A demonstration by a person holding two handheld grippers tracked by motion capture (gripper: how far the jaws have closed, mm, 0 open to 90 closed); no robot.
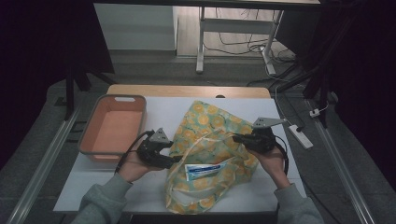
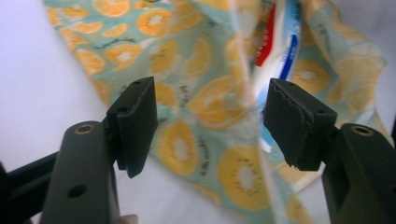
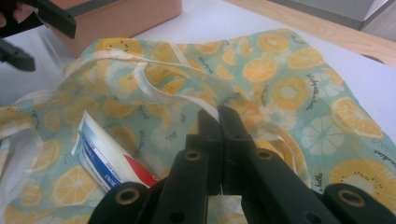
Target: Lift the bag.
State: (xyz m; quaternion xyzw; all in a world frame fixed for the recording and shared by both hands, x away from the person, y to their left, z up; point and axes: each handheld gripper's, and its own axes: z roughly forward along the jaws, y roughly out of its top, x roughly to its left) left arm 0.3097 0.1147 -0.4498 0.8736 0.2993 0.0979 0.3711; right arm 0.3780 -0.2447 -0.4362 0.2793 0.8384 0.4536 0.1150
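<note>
A cloth bag (image 1: 205, 122) printed with orange slices lies on the white table (image 1: 154, 186), its mouth toward me. A white, blue and red tube (image 1: 206, 169) sticks out of the mouth; it shows too in the right gripper view (image 3: 105, 158) and the left gripper view (image 2: 280, 51). My left gripper (image 1: 173, 160) is open at the bag's left edge, with the bag's fabric (image 2: 196, 135) between its spread jaws. My right gripper (image 1: 236, 137) is shut on the bag's pale rim strap (image 3: 187, 100) and holds it lifted.
An orange bin (image 1: 114, 125) with a grey rim stands on the table left of the bag. A power strip (image 1: 301, 136) lies off the table's right side. Bare table surface lies in front of the bin and at the near left.
</note>
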